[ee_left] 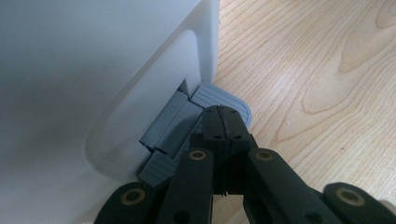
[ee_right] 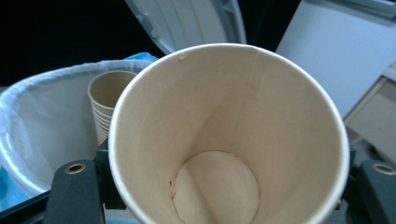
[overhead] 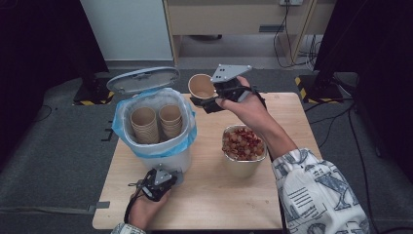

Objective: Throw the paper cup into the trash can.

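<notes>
Jaws of R gripper (overhead: 204,103) round cup (overhead: 201,86), beside bin rim (overhead: 187,105).

High view looks down on the table (overhead: 209,195) from the person's side; each gripper view sits close behind its jaws, both sharing the white bin (overhead: 160,156).

Your right gripper (overhead: 207,103) holds the paper cup (overhead: 201,86) just beside the bin (overhead: 155,127), near its rim. The raised lid (overhead: 143,79) stands at the bin's far side and blocks entry from there. Two stacks of cups (overhead: 157,123) occupy most of the bin's opening; free room is above them and along the liner (overhead: 123,129) edge. The metal bowl (overhead: 243,150) of food obstructs the table to the right of the bin. Bare table (overhead: 214,195) lies open in front. Your left gripper (overhead: 157,185), jaws together, rests on the pedal (ee_left: 224,100) against the bin's front wall.
</notes>
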The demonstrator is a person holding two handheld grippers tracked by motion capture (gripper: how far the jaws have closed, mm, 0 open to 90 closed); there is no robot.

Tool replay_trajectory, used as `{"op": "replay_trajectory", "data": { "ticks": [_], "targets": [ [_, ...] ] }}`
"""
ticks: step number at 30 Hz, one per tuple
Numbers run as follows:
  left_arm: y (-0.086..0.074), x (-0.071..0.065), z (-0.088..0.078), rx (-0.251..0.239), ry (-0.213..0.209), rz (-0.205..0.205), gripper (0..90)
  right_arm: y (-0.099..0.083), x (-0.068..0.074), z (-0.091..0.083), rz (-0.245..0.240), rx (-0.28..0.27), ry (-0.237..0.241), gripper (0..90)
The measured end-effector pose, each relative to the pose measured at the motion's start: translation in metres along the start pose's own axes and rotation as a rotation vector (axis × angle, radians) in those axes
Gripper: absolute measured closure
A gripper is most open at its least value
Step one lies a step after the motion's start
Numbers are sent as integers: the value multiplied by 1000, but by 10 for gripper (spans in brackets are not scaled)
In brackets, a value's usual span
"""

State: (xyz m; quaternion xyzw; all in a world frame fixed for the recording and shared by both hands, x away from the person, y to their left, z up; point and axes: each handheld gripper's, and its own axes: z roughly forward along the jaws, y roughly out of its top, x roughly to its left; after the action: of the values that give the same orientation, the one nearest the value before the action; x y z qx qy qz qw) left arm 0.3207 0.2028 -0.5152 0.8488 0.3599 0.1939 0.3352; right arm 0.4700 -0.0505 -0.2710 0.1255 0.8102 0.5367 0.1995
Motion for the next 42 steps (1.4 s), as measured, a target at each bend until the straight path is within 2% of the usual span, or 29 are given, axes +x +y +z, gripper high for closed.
{"op": "replay_trajectory", "data": {
  "ticks": [20, 42],
  "targets": [
    [0, 0, 0, 0, 0, -1, 899, 8, 23, 24, 46, -19, 106, 270],
    [0, 0, 0, 0, 0, 2, 899, 14, 41, 53, 53, 9, 163, 265]
  ]
}}
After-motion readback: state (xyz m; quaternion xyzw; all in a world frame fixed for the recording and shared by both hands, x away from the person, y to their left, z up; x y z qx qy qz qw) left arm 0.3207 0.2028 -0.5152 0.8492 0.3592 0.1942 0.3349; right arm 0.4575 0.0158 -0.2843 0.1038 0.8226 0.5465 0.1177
